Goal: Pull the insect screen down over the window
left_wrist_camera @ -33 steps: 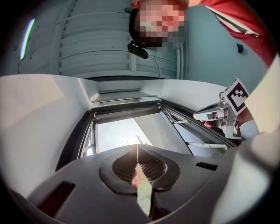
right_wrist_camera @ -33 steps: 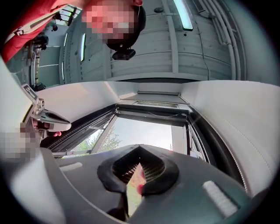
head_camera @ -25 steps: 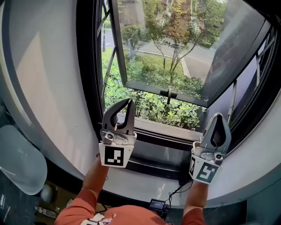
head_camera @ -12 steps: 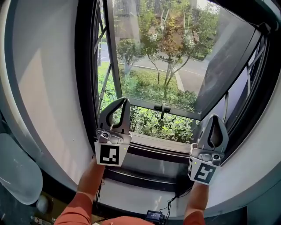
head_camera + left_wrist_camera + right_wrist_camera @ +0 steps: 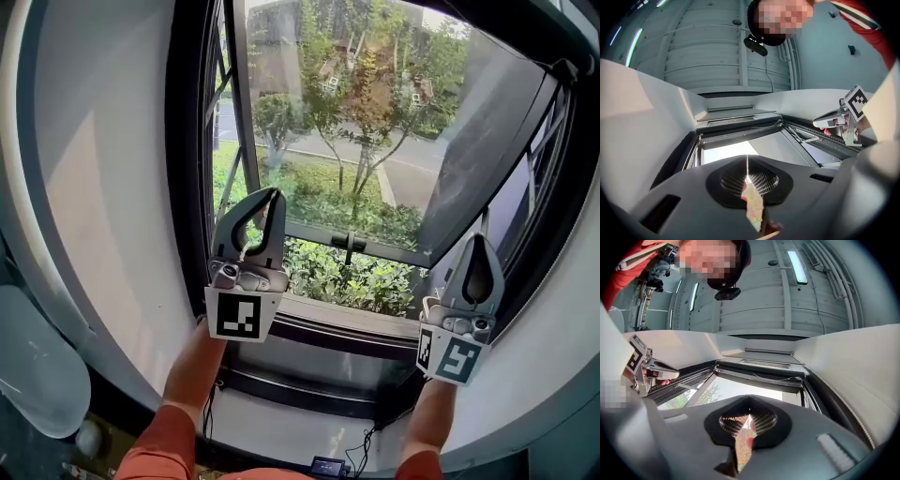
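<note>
At the top of the window opening, the insect screen is sitting rolled up in its dark housing, with only a slim bottom bar and a thin cord showing along it (the left gripper view is showing the same bar from the other side). It is probably going to handle lightly: soft mesh that creases or tears if pulled crooked, carried on a stiff bar that should run straight when drawn evenly. The bar, or the cord near its middle, looks like the place to take hold.

The left gripper and the right gripper are both pointing steeply up toward that housing, each with its jaws clenched together on nothing, so they are going to need to part before gripping.

Below them the glazed sash is standing swung outward, its handle sticking in toward the room just above the sill. Whether that handle is crossing the screen's path cannot be told. A small black box with cables is lying under the sill, well clear.
</note>
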Demonstrator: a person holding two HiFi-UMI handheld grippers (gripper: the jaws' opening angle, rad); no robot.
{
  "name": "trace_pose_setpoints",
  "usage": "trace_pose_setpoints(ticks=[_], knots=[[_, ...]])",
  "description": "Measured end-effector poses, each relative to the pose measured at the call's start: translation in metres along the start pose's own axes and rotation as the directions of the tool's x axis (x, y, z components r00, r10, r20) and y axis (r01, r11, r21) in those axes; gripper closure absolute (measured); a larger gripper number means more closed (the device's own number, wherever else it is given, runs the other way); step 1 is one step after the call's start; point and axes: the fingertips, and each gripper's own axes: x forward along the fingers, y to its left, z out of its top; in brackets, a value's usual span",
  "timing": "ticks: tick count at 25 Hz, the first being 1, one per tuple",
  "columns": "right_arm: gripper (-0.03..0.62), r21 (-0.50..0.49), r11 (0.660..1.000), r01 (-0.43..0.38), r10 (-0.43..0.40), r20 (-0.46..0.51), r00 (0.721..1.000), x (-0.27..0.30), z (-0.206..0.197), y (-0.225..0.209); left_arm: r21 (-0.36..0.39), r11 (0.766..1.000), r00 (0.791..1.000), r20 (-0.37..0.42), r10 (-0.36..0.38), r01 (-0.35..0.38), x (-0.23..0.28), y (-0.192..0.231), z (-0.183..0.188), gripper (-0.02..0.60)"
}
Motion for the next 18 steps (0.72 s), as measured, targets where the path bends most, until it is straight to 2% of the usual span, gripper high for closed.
trace_pose_setpoints(ticks=[8,15,18], knots=[[0.583,0.015,1.0,0.005,-0.006,0.042,0.999,0.026,0.012,-0.008,-0.006,1.0,0.998,0.053,0.016,-0.016,0.026,0.009,0.018,0.576],[0.583,-0.081,0.996,-0.032,0.034,0.032,0.999,0.055,0.017,-0.004,0.087,0.996,0.998,0.059,-0.002,-0.003,0.049,0.017,0.025,0.577],[0.583,-0.115,0.993,-0.039,0.042,0.026,0.999,0.064,0.015,-0.007,0.098,0.995,0.998,0.064,0.001,-0.007,0.059,0.022,0.028,0.576]])
